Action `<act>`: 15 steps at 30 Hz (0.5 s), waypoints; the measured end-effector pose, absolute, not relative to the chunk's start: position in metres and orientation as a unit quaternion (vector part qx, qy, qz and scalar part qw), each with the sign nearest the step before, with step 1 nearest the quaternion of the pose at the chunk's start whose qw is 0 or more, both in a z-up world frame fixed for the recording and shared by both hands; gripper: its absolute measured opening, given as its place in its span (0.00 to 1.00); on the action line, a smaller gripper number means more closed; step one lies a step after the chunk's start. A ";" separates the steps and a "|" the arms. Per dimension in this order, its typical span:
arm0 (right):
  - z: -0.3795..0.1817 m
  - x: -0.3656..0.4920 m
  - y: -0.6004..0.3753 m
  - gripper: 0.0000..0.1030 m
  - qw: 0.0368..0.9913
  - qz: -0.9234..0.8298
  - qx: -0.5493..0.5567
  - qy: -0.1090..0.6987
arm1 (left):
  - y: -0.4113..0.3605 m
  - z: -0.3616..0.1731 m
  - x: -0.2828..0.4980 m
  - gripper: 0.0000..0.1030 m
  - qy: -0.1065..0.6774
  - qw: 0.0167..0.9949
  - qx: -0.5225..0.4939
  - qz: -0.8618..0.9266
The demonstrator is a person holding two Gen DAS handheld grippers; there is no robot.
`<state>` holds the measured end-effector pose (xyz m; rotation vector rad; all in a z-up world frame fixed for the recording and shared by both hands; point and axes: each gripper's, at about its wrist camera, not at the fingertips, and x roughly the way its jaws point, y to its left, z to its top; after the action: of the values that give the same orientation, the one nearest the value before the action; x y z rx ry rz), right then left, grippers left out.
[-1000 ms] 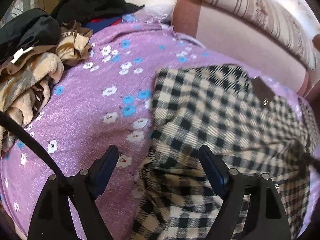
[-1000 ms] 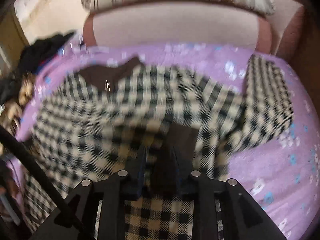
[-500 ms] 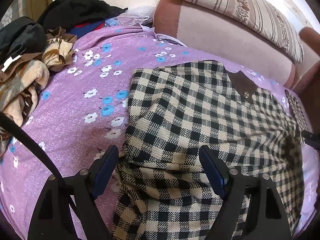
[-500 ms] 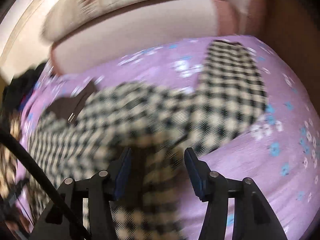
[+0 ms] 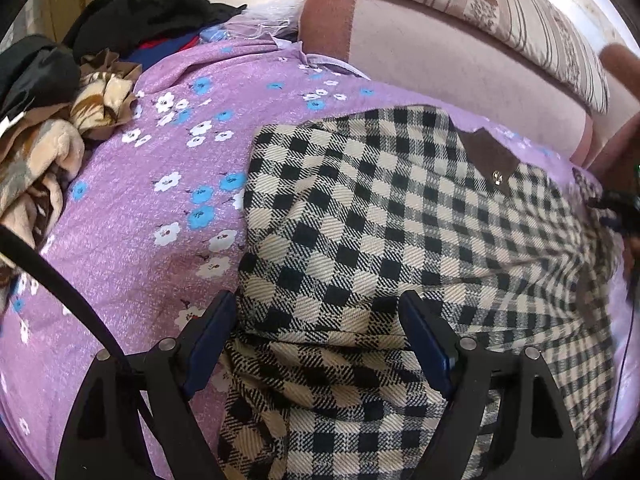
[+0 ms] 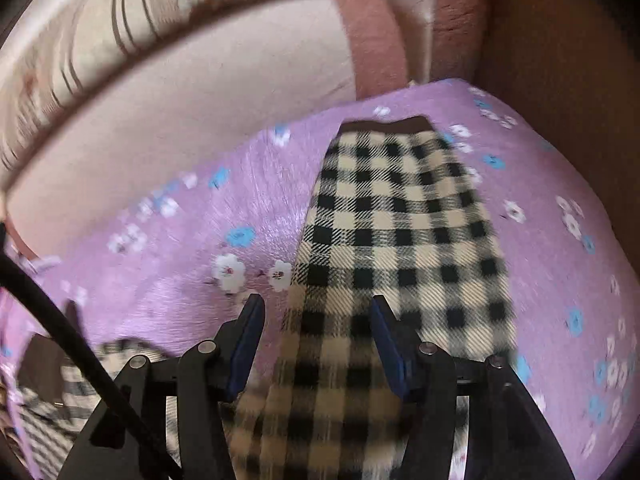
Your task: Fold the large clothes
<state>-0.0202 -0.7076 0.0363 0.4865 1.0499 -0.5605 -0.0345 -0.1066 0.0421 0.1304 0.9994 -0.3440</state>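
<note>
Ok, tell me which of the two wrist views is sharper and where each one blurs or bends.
Left wrist view: sharper, the weave of the checked garment crisp mid-frame, smearing only at the right edge; fisheye bows the striped cushion. Right wrist view: motion-blurred throughout, the garment's sleeve soft, worst near the right gripper; the purple floral sheet curves with the lens.

A home: sofa (image 5: 460,52) under a floral cover (image 5: 132,216), clothes heaped (image 5: 48,120).
</note>
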 end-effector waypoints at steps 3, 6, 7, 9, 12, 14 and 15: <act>0.026 -0.009 -0.705 0.30 0.797 -0.286 0.166 0.506 | -0.110 0.041 -0.034 0.80 0.474 0.862 0.076 -0.165; 0.032 -0.013 -0.708 0.03 0.804 -0.269 0.174 0.500 | -0.110 0.041 -0.034 0.80 0.475 0.862 0.068 -0.164; 0.036 -0.017 -0.709 0.04 0.806 -0.261 0.185 0.498 | -0.109 0.041 -0.034 0.80 0.476 0.862 0.064 -0.164; 0.052 -0.027 -0.709 0.03 0.819 -0.240 0.206 0.479 | -0.108 0.043 -0.035 0.80 0.474 0.863 0.059 -0.166; 0.075 -0.042 -0.706 0.03 0.836 -0.209 0.233 0.451 | -0.105 0.048 -0.037 0.80 0.467 0.867 0.053 -0.168; 0.093 -0.052 -0.698 0.03 0.844 -0.189 0.244 0.438 | -0.102 0.052 -0.038 0.80 0.462 0.869 0.046 -0.168; 0.101 -0.057 -0.693 0.03 0.848 -0.175 0.249 0.433 | -0.100 0.055 -0.038 0.80 0.460 0.871 0.041 -0.170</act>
<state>-0.0567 -0.6926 0.1013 0.5256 0.9122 -0.3694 -0.0382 -0.1002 0.0547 0.0848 0.9607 -0.3544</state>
